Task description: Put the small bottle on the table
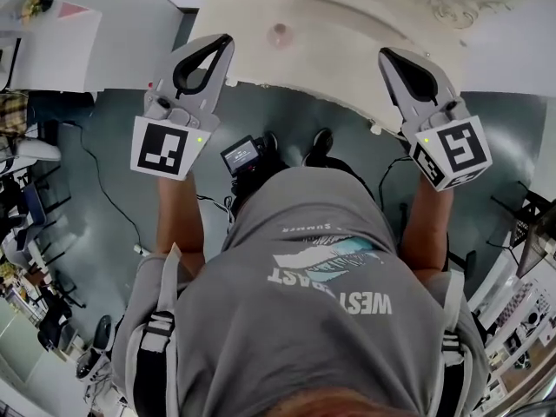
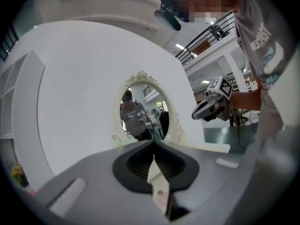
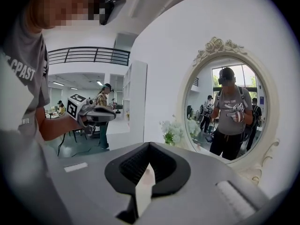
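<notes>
The left gripper point(image 1: 224, 42) and right gripper point(image 1: 387, 56) are pressed together, empty. A likely bottle point(image 1: 279, 33) stands on the table point(image 1: 347, 42); placing seems done

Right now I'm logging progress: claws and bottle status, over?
Left claw shut, empty. Right claw shut, empty. Small bottle on table. No obstruction seen.

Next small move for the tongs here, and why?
Probably just ease both back: the left tongs and right tongs are shut and empty, and what looks like the small bottle already stands on the table.
</notes>
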### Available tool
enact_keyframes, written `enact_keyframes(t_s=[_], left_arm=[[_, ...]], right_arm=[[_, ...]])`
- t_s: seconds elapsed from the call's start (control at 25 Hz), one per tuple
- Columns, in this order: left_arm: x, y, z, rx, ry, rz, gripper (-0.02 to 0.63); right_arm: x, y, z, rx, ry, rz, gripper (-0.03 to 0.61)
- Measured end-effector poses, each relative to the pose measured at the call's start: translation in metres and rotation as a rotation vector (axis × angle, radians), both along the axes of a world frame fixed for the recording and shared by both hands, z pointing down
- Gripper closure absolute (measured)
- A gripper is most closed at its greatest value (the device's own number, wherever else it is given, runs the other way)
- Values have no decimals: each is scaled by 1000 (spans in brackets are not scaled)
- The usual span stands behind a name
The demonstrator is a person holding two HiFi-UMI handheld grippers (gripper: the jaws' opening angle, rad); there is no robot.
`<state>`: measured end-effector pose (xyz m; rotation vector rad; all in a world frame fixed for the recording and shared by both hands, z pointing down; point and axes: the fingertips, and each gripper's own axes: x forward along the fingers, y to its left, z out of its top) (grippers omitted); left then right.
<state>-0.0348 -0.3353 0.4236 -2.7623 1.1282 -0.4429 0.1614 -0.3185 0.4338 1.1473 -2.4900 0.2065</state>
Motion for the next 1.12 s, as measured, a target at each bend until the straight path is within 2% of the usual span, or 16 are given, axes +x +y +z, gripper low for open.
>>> enact_keyframes(t_s=[0.28,0.52,0.68,0.88,1.12], left_arm=[[-1,-8,-8,63,1,17,611],[7,5,5,7,10,58,611],[7,-5,8,27,11,69,611],[8,7,19,-30,12,86,611],[-5,-13,17,25,-10,71,611]], right_arm=[[-8,-9,0,58,15,-18,578],[-7,7,5,22,16,-1,578],[-5,0,5,47,22,12,578],[-5,15,12,1,19,29,578],[-16,-7,13,69,-3,17,578]])
